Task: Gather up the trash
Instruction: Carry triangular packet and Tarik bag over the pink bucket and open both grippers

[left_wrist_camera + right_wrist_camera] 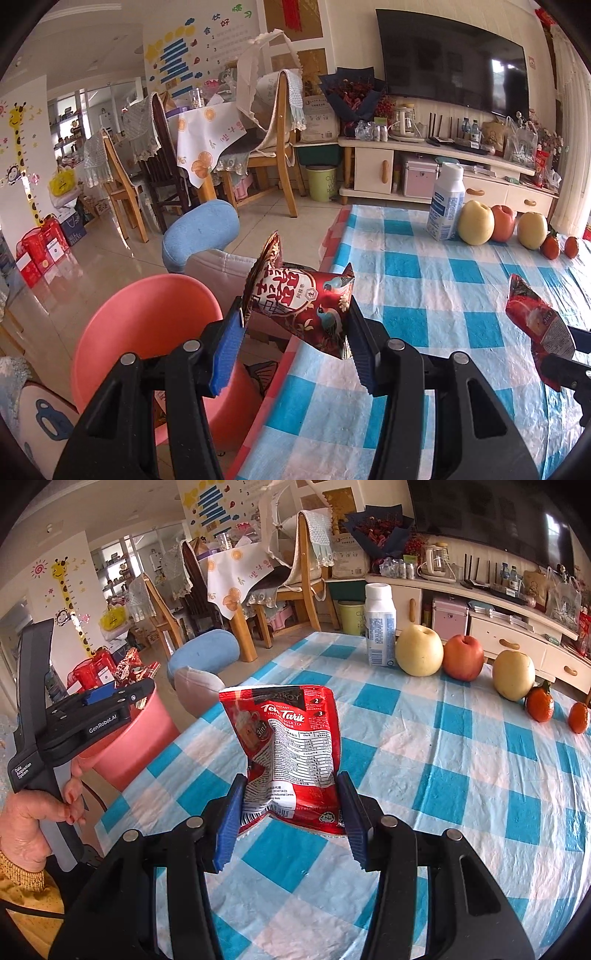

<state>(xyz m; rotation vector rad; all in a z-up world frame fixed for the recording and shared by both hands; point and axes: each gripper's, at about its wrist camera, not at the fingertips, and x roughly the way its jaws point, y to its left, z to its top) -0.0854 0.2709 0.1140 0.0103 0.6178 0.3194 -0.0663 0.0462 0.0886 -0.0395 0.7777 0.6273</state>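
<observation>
My left gripper (293,336) is shut on a dark red snack wrapper with bird prints (306,302), held in the air at the table's left edge beside the pink bin (147,317). My right gripper (291,812) is shut on a red milk tea packet (291,746), lifted above the blue-and-white checked tablecloth (443,775). In the right wrist view, the left gripper (110,698) hangs over the pink bin (129,753) with its wrapper (129,668), a hand on its handle. The tea packet (535,325) shows at the right of the left wrist view.
At the table's far side stand a white bottle (380,627), two yellow pears (419,650), a red apple (463,657) and two tangerines (539,703). A blue-cushioned stool (201,232) is beyond the bin. Dining chairs, a green bin (321,182) and a TV cabinet lie farther back.
</observation>
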